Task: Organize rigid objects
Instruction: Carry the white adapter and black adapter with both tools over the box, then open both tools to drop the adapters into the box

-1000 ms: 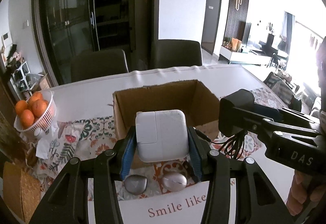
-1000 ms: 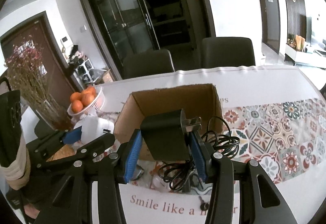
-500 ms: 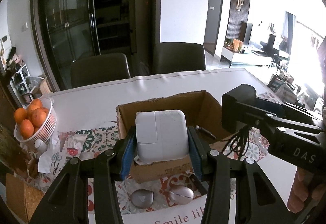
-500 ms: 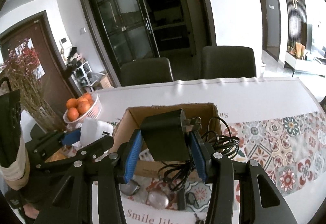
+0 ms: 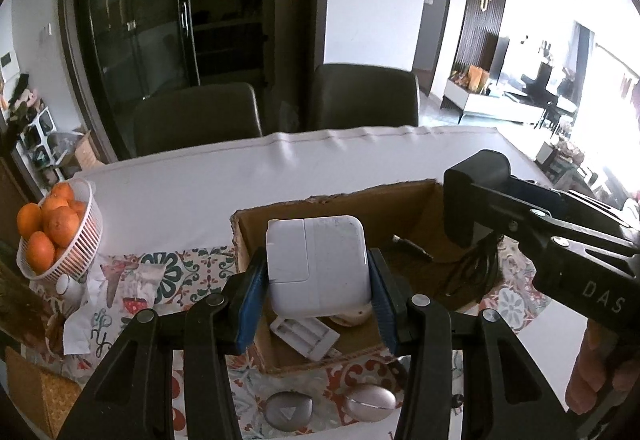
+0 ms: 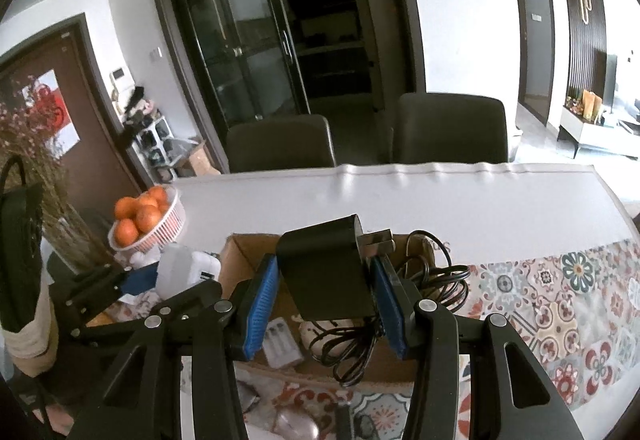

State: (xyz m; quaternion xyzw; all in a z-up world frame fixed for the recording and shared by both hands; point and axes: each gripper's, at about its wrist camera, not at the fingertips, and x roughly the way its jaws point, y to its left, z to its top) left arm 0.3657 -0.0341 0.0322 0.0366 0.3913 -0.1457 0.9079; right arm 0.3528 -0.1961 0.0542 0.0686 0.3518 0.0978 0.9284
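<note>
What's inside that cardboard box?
Inside the cardboard box: a white battery holder and a black cable. The white charger hides a pale object and the rest.

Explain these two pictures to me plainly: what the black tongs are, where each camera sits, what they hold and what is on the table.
No robot here: a person holds a two-finger gripper in each hand, and each carries a wide-angle camera looking along its fingers. In the left camera's picture, the left gripper clamps a white charger above an open cardboard box. In the right camera's picture, the right gripper clamps a black charger, its cord dangling over the same box. A white part lies inside. On the patterned tablecloth stand a basket of oranges and two oval objects in front of the box.
</note>
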